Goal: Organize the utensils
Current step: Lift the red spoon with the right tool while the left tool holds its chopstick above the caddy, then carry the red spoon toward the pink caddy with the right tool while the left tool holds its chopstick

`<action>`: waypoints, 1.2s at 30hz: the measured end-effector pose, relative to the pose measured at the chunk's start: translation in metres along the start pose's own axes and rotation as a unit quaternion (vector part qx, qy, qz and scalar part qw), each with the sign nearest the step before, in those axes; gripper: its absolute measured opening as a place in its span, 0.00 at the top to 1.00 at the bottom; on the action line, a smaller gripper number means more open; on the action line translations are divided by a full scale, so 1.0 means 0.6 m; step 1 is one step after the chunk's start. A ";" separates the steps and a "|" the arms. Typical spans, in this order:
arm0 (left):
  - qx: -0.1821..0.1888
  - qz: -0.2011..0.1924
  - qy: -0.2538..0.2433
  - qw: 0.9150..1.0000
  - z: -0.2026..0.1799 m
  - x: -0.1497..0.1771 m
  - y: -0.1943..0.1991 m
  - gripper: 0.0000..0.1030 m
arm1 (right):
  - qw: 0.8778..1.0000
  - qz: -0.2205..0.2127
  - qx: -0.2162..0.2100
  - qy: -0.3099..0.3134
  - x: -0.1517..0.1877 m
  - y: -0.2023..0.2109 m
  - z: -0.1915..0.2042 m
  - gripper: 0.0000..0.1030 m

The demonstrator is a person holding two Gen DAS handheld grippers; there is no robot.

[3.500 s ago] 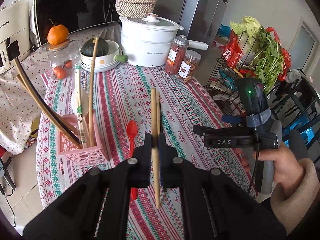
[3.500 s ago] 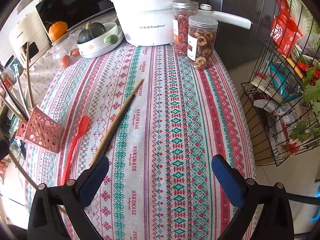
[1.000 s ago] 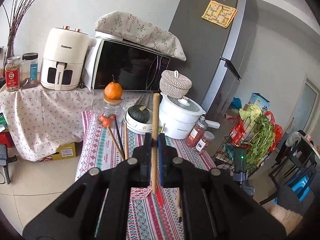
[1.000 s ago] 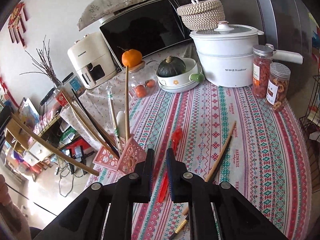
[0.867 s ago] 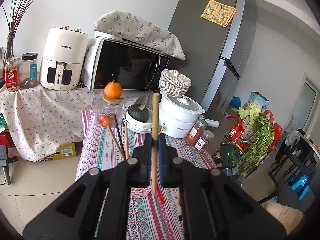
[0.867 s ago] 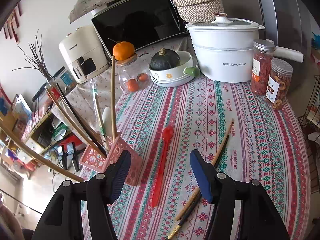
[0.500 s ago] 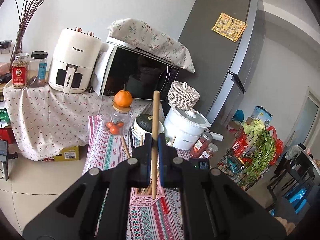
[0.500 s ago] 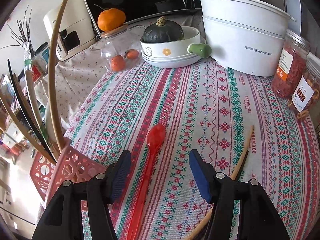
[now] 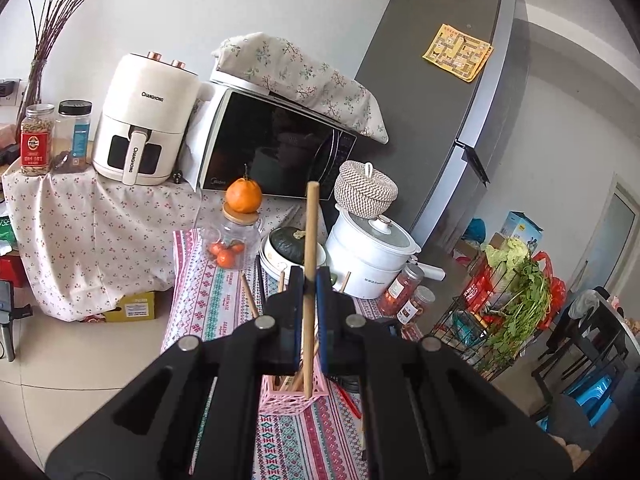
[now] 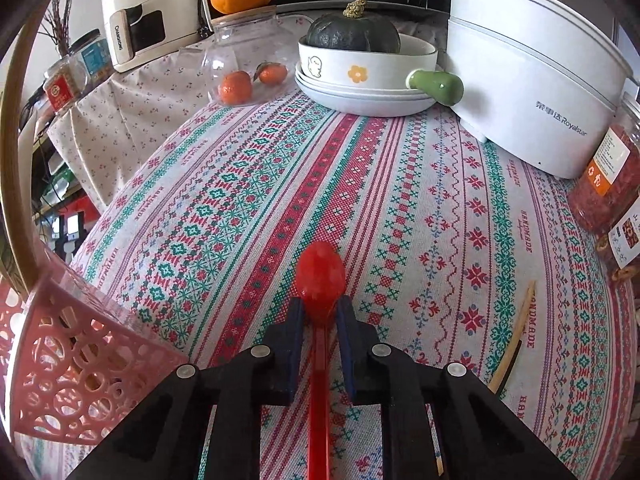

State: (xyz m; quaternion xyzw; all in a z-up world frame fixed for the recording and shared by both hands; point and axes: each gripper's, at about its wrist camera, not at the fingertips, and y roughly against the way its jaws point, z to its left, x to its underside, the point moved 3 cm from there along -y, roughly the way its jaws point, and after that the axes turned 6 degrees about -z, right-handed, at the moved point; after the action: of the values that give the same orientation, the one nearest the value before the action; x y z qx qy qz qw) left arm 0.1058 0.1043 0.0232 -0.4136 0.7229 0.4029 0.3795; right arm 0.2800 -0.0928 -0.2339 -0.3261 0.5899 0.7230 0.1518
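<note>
Above the pink holder (image 9: 289, 396), the left tongs (image 9: 307, 286) are clamped on an upright wooden chopstick (image 9: 310, 240), its lower end hanging at or just inside the holder's mouth; whether it touches the bottom cannot be told. Beside the pink holder, on the striped table (image 10: 420, 184), the red spoon (image 10: 320, 276) lies flat, and the right tongs (image 10: 320, 312) straddle its neck just behind the bowl, jaws drawn close to it; actual contact is not confirmed. Judgement: the spoon is light, thin plastic, smooth and likely to slip or pivot, so a hold at the neck or upper handle is advisable. The chopstick is light and stiff and should drop straight if released plumb. A second chopstick (image 10: 514, 336) lies on the table beyond the spoon from the holder, partly cut off by the tongs' frame. The holder's contents are largely screened by the left tongs, and the spoon's handle end is out of frame.
</note>
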 end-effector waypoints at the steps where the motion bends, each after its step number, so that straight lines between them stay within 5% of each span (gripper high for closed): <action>1: 0.000 -0.002 0.001 1.000 -0.001 0.000 0.000 0.93 | 1.000 -0.003 -0.002 -0.007 0.000 0.009 -0.005 0.88; 19: -0.033 0.005 0.007 0.999 0.007 0.023 -0.045 0.93 | 0.988 -0.137 -0.048 -0.049 -0.024 0.247 -0.023 0.96; 21: -0.029 0.011 0.015 0.999 0.008 0.024 -0.044 0.93 | 0.989 -0.126 -0.052 -0.053 -0.024 0.244 -0.023 0.95; 23: -0.026 0.013 0.014 0.999 0.007 0.024 -0.040 0.93 | 0.991 -0.108 -0.050 -0.059 -0.021 0.226 -0.025 0.82; 25: -0.023 0.013 0.008 1.000 0.004 0.024 -0.035 0.93 | 0.993 -0.095 -0.043 -0.060 -0.018 0.199 -0.028 0.50; 36: -0.004 0.009 0.000 1.000 0.010 0.010 -0.016 0.93 | 0.998 -0.026 -0.037 0.037 -0.025 0.029 0.017 0.48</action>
State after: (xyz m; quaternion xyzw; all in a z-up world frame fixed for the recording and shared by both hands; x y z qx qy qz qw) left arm 0.1136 0.1047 0.0127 -0.4087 0.7250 0.4089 0.3744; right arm 0.2775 -0.0848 -0.2102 -0.3730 0.5593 0.7277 0.1361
